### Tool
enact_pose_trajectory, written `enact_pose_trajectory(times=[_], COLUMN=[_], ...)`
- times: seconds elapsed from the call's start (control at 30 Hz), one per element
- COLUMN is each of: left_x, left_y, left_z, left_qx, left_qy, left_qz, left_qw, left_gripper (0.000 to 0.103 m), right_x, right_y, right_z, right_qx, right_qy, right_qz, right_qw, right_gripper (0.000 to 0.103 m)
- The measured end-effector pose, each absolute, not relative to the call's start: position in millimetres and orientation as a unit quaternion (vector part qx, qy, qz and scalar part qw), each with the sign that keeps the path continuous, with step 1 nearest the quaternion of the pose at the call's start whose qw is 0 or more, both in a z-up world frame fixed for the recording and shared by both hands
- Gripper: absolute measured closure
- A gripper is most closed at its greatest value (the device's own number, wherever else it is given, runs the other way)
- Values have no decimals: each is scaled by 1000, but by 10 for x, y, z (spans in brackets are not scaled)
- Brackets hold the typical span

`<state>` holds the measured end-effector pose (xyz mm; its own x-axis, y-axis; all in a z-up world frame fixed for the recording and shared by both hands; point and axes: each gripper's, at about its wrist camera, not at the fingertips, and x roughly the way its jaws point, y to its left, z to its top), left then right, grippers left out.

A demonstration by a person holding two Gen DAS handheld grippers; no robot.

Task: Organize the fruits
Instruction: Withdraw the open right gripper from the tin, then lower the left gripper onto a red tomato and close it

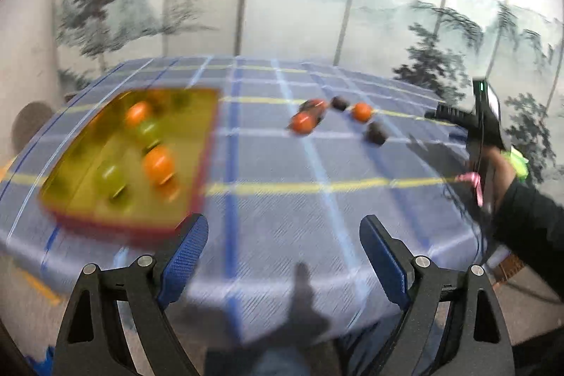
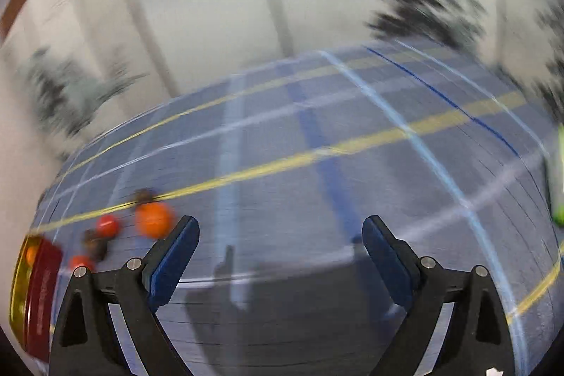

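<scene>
Both fingers spread, fruits (image 1: 362,111) loose on tablecloth (image 1: 282,164)

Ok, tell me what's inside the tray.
In the tray: two orange fruits, two green ones, blurred. Other blurry shapes can't be identified; nothing covers them.

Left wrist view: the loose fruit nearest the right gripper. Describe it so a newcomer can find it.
Start at the blue plaid tablecloth and skip the yellow tray with red rim on its left side. To the tray's right lies a loose cluster of fruit on the cloth. The target is the dark fruit at the cluster's right, nearest edge: dark brown, unlike the orange fruit just behind it.
</scene>
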<state>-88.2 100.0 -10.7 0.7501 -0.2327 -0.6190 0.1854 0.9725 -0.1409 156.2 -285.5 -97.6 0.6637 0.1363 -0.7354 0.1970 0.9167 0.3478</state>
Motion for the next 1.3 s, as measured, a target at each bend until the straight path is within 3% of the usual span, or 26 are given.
enact_pose_trajectory(times=[0.17,0.5,0.67,0.83,1.0,1.3], left_x=[-264,892,1237,1381,1419,1122], left_y=[556,199,187,208,174,109], left_z=[-41,-328,-531,-627,-708,-459], left_qx=[-12,-3,0,-5,15,38], left_qy=[338,386,411,424,429,396], left_qz=[-135,-109,-88,-80,-79,-104], left_qw=[931,916,907,902,900,912], left_gripper=[15,15,20,36,67,68], right_x=[1475,1536,1549,1558,1571,1588], right_y=[-3278,-3221,-3218,-3247,-3242,-3214], right_z=[-1184,-1224,-1230,-1255,-1264,-1264], right_qx=[275,284,284,282,279,275], right_qy=[408,410,410,411,412,414], right_qz=[-18,9,9,9,8,6], right_qw=[870,867,867,867,867,868], right_gripper=[8,6,6,5,4,4])
